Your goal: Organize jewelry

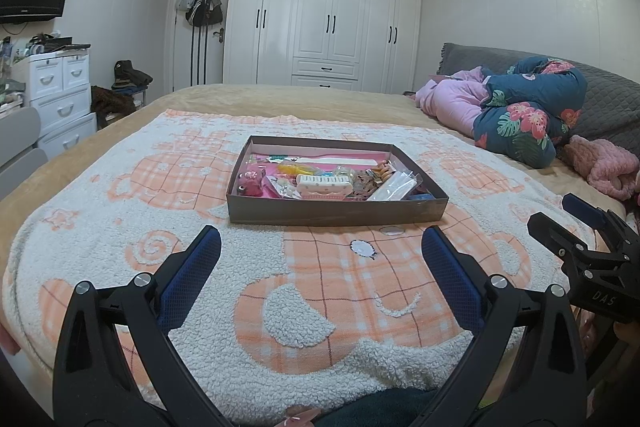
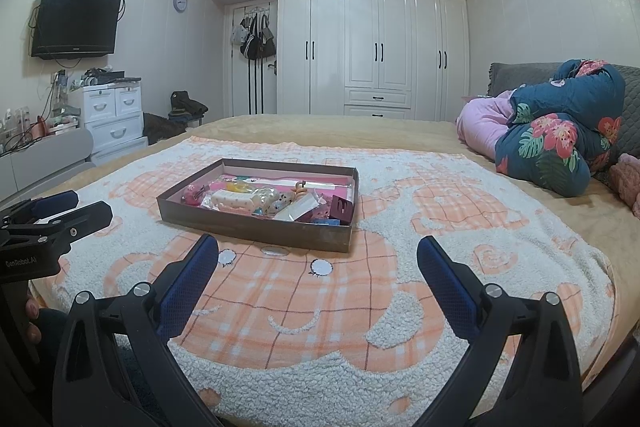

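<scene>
A shallow dark cardboard box [image 1: 336, 213] sits on a white and orange fleece blanket [image 1: 320, 287] on the bed; it also shows in the right wrist view [image 2: 256, 227]. It holds a jumble of small items: a white comb-like hair clip [image 1: 324, 185], a pink toy [image 1: 252, 182], clear packets [image 1: 394, 185] and a dark red case [image 2: 341, 209]. My left gripper [image 1: 320, 247] is open and empty, a short way in front of the box. My right gripper [image 2: 318, 255] is open and empty, in front of the box's right corner.
A folded floral quilt [image 1: 520, 115] and pink bedding [image 1: 448, 103] lie at the right by the grey headboard. A white drawer unit [image 1: 60, 95] stands left of the bed. White wardrobes [image 1: 328, 27] fill the back wall. A television [image 2: 76, 23] hangs at the left.
</scene>
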Tool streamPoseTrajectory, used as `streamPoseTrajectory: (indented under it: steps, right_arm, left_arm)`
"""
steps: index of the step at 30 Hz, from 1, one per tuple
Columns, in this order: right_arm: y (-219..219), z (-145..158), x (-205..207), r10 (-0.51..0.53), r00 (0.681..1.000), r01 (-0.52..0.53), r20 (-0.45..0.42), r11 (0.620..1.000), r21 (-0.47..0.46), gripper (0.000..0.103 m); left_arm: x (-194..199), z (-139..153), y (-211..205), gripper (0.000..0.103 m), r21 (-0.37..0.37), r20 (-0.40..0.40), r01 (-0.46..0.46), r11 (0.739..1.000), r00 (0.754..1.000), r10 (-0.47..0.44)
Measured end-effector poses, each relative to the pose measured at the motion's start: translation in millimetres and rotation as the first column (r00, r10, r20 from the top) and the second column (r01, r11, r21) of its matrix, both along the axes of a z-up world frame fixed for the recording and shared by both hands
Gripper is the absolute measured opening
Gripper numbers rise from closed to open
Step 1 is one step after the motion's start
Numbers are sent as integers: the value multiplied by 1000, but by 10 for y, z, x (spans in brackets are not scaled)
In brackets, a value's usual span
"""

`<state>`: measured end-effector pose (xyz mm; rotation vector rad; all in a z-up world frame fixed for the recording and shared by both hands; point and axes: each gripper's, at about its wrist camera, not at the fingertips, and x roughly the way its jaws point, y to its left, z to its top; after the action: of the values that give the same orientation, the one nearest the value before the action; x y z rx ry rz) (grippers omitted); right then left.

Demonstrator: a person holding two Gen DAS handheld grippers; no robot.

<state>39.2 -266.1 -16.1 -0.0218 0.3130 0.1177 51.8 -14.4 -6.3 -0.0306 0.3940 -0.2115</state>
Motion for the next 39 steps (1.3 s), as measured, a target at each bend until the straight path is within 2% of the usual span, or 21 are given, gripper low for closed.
streamPoseTrajectory:
  steps: [39]
  right_arm:
    - [-16, -26, -7, -8, 1000, 8, 1, 1000, 1, 97]
  left_arm:
    - [4, 17, -20, 92, 7, 0, -8, 1000, 1000, 8]
